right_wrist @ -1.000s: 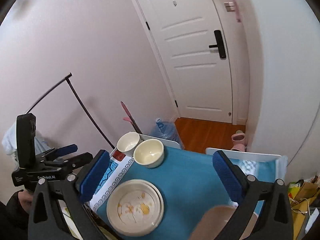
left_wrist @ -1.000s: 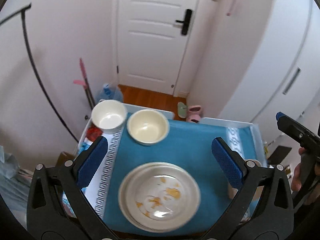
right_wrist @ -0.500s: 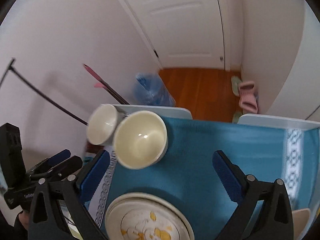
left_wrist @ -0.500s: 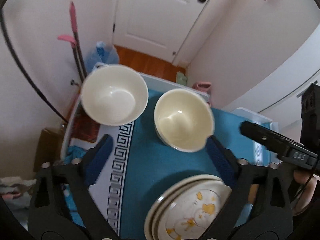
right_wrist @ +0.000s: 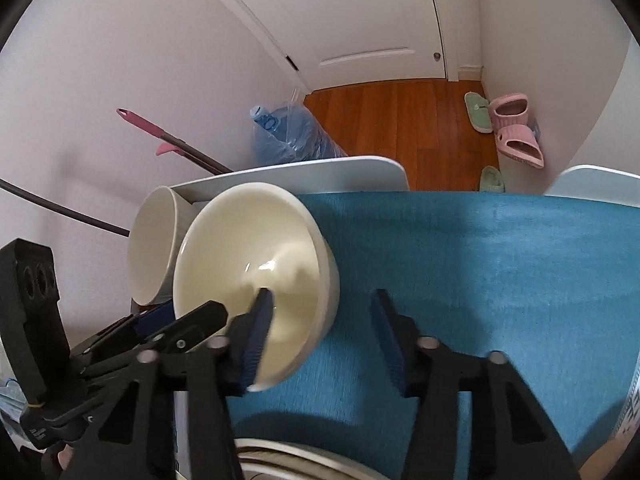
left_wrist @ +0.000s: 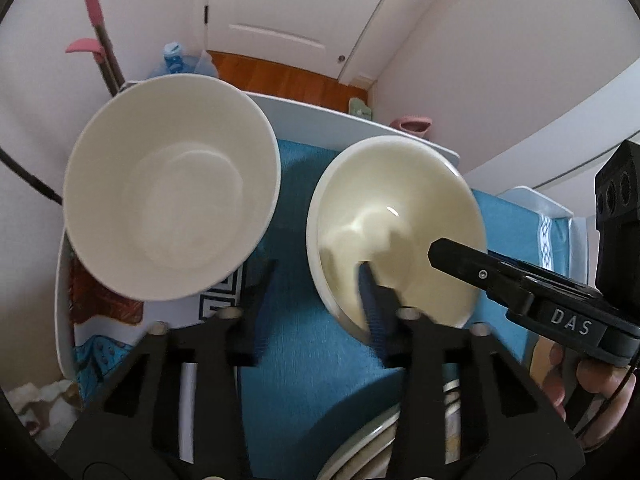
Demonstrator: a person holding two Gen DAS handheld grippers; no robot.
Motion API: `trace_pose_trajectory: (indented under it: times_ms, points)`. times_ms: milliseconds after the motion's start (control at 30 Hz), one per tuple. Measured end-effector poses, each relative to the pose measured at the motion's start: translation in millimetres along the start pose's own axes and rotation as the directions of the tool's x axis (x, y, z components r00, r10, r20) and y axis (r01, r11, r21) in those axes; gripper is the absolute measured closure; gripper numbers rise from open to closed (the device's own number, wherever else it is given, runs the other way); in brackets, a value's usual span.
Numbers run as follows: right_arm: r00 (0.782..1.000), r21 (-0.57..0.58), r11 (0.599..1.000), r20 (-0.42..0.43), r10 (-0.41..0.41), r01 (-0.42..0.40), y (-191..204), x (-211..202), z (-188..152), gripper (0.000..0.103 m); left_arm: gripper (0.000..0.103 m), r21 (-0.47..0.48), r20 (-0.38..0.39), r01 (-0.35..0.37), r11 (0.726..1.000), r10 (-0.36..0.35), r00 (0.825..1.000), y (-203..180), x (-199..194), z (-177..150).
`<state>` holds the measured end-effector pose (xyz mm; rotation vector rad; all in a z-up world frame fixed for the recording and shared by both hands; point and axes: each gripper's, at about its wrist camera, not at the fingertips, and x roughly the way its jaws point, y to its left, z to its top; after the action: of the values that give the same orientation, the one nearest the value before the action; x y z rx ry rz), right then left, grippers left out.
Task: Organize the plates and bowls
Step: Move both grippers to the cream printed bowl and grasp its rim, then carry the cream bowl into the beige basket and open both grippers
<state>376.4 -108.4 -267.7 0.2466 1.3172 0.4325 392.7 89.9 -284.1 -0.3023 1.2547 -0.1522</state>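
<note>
A white bowl (left_wrist: 168, 216) and a cream bowl (left_wrist: 400, 216) stand side by side at the far left of the blue cloth (left_wrist: 296, 360). My left gripper (left_wrist: 312, 296) is open; its right finger reaches inside the cream bowl's near wall, its left finger stands between the bowls. My right gripper (right_wrist: 320, 332) is open and straddles the cream bowl's (right_wrist: 256, 276) right wall, left finger inside. The white bowl (right_wrist: 154, 248) sits behind it. The stacked plates (left_wrist: 360, 444) lie at the bottom edge, also in the right wrist view (right_wrist: 288, 460).
The table's white far edge (right_wrist: 304, 172) lies just behind the bowls. Beyond it are a water bottle (right_wrist: 288, 136), a pink-handled mop (right_wrist: 160, 136), slippers (right_wrist: 516, 132) on the wood floor and a door (right_wrist: 360, 8). A patterned cloth border (left_wrist: 208, 304) runs under the white bowl.
Both grippers have moved forward and down to the bowls. The jaws of both have narrowed, and each now has one finger inside the cream bowl.
</note>
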Motion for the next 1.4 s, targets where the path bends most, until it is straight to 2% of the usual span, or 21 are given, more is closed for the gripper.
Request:
trace_pose_trajectory:
  times_ms: [67, 100, 433, 567, 700, 900, 1133, 1400]
  points:
    - [1.000, 0.006, 1.000, -0.012, 0.002, -0.002, 2, 5, 0, 0.080, 0.084, 0.006, 0.002, 0.013, 1.000, -0.013, 1.000, 0, -1, 1]
    - [1.000, 0.005, 1.000, -0.011, 0.003, -0.003, 2, 6, 0, 0.084, 0.084, 0.018, 0.004, 0.000, 1.000, 0.000, 1.000, -3, -1, 1]
    - [1.000, -0.003, 1.000, 0.007, -0.025, 0.025, 6, 1, 0, 0.086, 0.085, 0.070, 0.017, -0.043, 0.997, 0.042, 0.999, -15, -10, 6]
    - [0.998, -0.023, 0.999, 0.038, -0.046, 0.047, 10, -20, -3, 0.086, 0.085, 0.102, 0.035, -0.054, 0.993, 0.051, 0.998, -31, -26, 7]
    - [0.995, -0.006, 0.999, 0.086, -0.050, 0.051, 8, -53, -10, 0.086, 0.085, 0.135, 0.055, -0.033, 0.990, 0.026, 0.998, -49, -48, 7]
    - [0.984, 0.012, 0.997, 0.159, -0.076, 0.075, -3, -114, -28, 0.086, 0.085, 0.199, 0.072, 0.006, 0.980, -0.021, 0.997, -101, -82, -5]
    - [0.965, 0.045, 0.995, 0.245, -0.094, 0.085, -41, -192, -64, 0.086, 0.085, 0.234, 0.084, 0.064, 0.970, -0.086, 0.993, -173, -106, -33]
    - [0.952, 0.085, 0.989, 0.272, -0.143, 0.124, -107, -248, -107, 0.086, 0.085, 0.298, 0.056, 0.088, 0.950, -0.109, 0.992, -268, -98, -79]
